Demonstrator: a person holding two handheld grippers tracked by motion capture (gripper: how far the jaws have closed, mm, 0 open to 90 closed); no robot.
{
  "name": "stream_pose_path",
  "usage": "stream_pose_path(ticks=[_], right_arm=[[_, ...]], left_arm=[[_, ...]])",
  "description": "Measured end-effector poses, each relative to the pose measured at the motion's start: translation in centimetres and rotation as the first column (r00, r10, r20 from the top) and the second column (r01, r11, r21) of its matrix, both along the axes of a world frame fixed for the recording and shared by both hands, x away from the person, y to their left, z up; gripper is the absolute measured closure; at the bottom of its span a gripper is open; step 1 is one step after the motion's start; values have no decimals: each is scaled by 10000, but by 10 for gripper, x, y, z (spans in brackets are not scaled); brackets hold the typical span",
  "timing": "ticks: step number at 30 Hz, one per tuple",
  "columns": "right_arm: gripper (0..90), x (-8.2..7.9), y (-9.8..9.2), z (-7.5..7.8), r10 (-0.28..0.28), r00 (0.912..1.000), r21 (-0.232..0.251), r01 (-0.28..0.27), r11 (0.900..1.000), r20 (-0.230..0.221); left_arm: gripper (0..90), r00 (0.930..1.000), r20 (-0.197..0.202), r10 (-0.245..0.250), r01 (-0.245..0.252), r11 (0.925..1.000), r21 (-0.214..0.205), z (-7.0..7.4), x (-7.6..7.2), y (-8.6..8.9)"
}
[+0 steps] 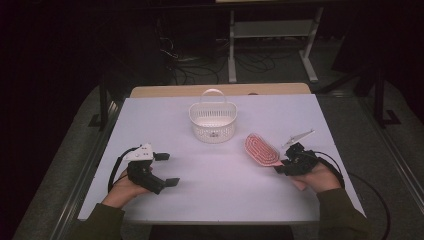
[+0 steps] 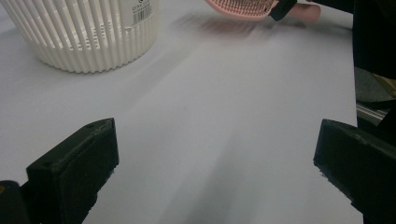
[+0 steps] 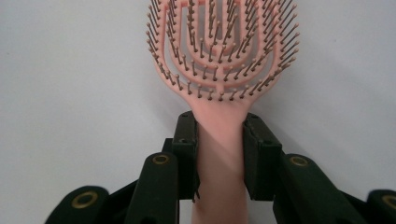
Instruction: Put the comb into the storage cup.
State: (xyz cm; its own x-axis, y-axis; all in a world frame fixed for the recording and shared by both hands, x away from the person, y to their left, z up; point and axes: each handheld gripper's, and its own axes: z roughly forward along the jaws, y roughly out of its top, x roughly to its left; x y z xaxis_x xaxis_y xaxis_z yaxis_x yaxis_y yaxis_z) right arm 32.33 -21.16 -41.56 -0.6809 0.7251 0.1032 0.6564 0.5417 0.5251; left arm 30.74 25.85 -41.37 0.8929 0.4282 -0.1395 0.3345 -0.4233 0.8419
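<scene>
- right gripper (image 1: 280,167) clamped on the pink hairbrush (image 1: 261,149), jaws squeezing the handle from both sides just below the head
- same grip in the right gripper view: right gripper (image 3: 219,140), hairbrush (image 3: 222,56) bristles facing the camera, head pointing away from the hand
- brush sits on the right side of the white table (image 1: 220,190), head angled toward the middle, low over the surface; cannot tell whether it touches the table
- white slatted basket (image 1: 213,120) stands upright at centre rear of the table, handle up, well apart from the brush
- left gripper (image 1: 167,169) rests at front left, jaws wide apart, nothing between them
- left gripper view: bare table between the jaws, basket (image 2: 88,32) at upper left, brush (image 2: 243,8) at the top edge
</scene>
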Motion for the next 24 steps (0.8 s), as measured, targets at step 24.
stream_pose_path(ticks=[24], right_arm=[[688,-8,5,10,831,9928,709,-893,9935,862]], left_arm=[[0,10000,-29,79,-79,10000,-9,-1,0,-1]])
